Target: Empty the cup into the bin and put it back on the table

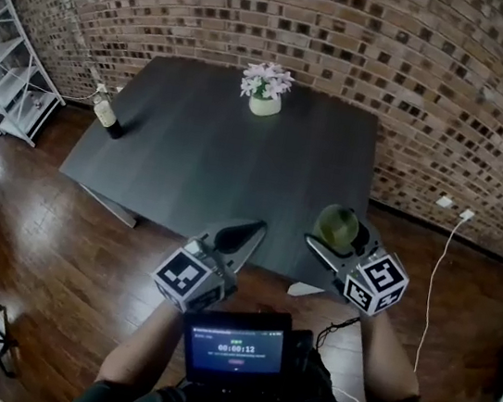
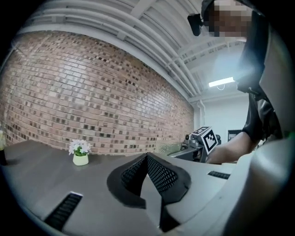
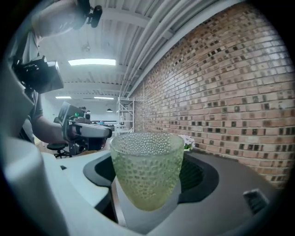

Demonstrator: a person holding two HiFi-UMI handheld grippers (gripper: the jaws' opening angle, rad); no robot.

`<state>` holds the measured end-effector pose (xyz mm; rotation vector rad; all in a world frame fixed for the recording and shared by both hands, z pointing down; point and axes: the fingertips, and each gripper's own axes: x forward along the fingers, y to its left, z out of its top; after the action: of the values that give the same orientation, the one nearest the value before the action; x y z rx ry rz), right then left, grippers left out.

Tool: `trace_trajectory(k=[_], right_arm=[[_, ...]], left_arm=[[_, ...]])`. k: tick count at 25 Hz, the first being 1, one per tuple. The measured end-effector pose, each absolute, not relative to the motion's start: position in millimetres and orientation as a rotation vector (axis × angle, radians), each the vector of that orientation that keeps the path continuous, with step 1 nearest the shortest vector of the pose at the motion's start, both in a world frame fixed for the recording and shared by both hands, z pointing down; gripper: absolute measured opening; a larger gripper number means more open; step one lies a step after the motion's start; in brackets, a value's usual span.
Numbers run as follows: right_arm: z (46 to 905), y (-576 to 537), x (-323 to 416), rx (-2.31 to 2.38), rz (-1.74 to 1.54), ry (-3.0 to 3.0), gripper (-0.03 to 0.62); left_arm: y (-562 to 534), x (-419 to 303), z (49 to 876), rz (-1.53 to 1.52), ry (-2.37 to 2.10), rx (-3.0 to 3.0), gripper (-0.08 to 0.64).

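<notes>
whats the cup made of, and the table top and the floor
Cup: probably glass, possibly clear plastic; translucent pale green, with a bumpy beaded surface. Table: dark matte top, maybe painted or laminated board; hardly any reflection. Floor: reddish-brown wood or wood-look planks, glossy; it mirrors light.

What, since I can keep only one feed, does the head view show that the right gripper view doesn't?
Only the head view: the bottle on the left corner of the table, the wooden floor, the screen at the person's chest. Only the right gripper view: ceiling lights, and the bumpy wall of the green cup pressed between the jaws. Both: that cup in the right gripper, the flower pot, the brick wall.
</notes>
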<state>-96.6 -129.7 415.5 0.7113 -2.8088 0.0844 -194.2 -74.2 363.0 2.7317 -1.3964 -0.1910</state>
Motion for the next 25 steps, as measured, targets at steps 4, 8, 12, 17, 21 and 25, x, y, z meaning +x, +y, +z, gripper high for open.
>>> trace_trajectory(k=[4,8,12,17,21,25], right_arm=[[411,-135,-59,0.851,0.1,-2.782,0.391],[411,-142,-19,0.959,0.103,-2.747,0.391],[406,-155,19,1.026,0.112,-2.724,0.391],[400,-174,70,1.099,0.104,-2.703,0.391],[400,-196,116,1.144,0.113,-2.677,0.391],[399,-216,161,1.178,0.124,-2.661,0.391]], left_arm=[[-77,-173,364,-0.216,-1.301,2.76,0.003],[-79,-149,368,-0.211,-1.225,2.785,0.003],[-92,-124,360,-0.211,-1.201,2.796,0.003],[-111,-84,350,-0.251,-1.15,2.818,0.003],[-130,-43,349,-0.214,-1.126,2.84,0.003],[-153,-9,342,-0.227,-1.145,2.822,0.003]])
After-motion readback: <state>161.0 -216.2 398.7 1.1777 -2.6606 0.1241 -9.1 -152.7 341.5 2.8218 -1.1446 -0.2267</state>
